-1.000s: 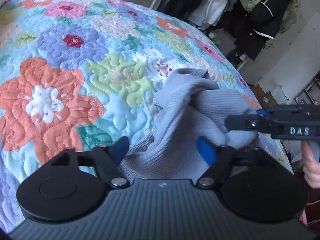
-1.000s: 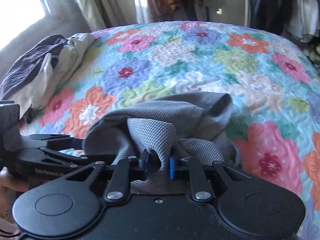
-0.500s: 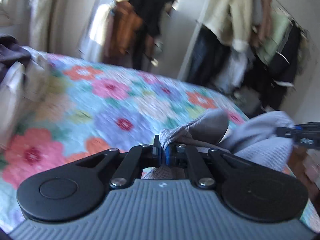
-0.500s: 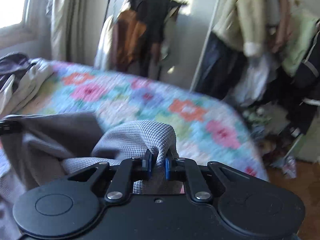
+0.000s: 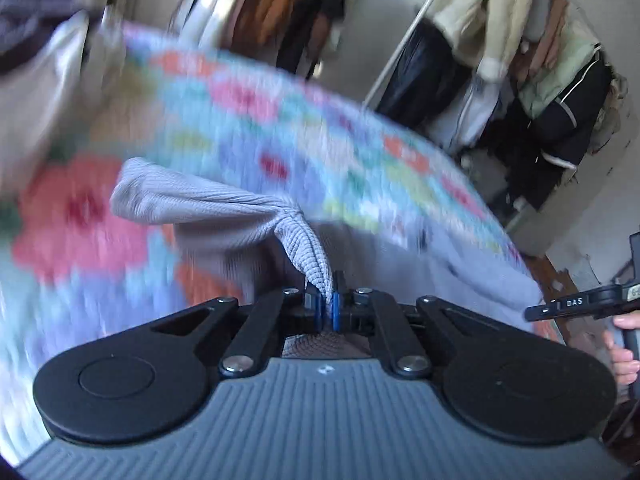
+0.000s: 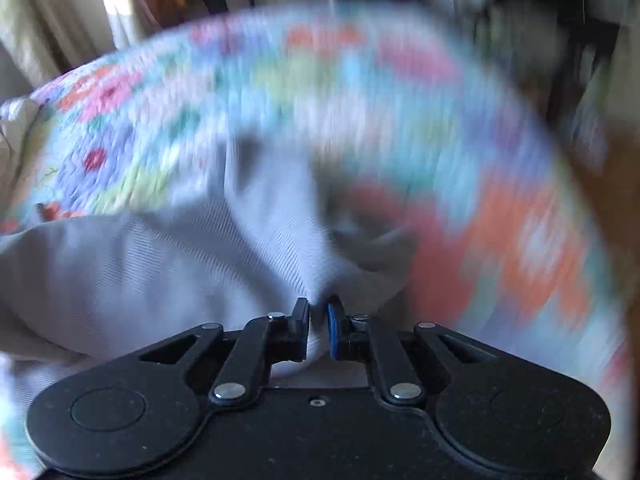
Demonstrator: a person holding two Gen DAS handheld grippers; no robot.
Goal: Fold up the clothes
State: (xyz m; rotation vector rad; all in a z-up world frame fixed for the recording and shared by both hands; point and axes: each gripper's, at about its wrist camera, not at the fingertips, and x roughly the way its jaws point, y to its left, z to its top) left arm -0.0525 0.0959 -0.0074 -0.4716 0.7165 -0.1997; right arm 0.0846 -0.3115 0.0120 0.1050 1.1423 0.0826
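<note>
A grey ribbed knit garment (image 5: 224, 216) hangs over the flowered quilt (image 5: 248, 120) of the bed. My left gripper (image 5: 327, 304) is shut on a bunched edge of it. My right gripper (image 6: 319, 316) is shut on another part of the same garment (image 6: 168, 264), which spreads to its left. The right gripper also shows at the right edge of the left wrist view (image 5: 580, 306), with a hand on it. Both views are blurred by motion.
A pile of beige and dark clothes (image 5: 52, 40) lies at the bed's far left. Clothes racks with coats and jackets (image 5: 540, 52) stand behind the bed by the wall. The quilt (image 6: 360, 92) fills the right wrist view.
The left gripper shut on the garment. Both grippers swung up towards the room with it, then tipped back down towards the quilt, and the garment has spread out between them.
</note>
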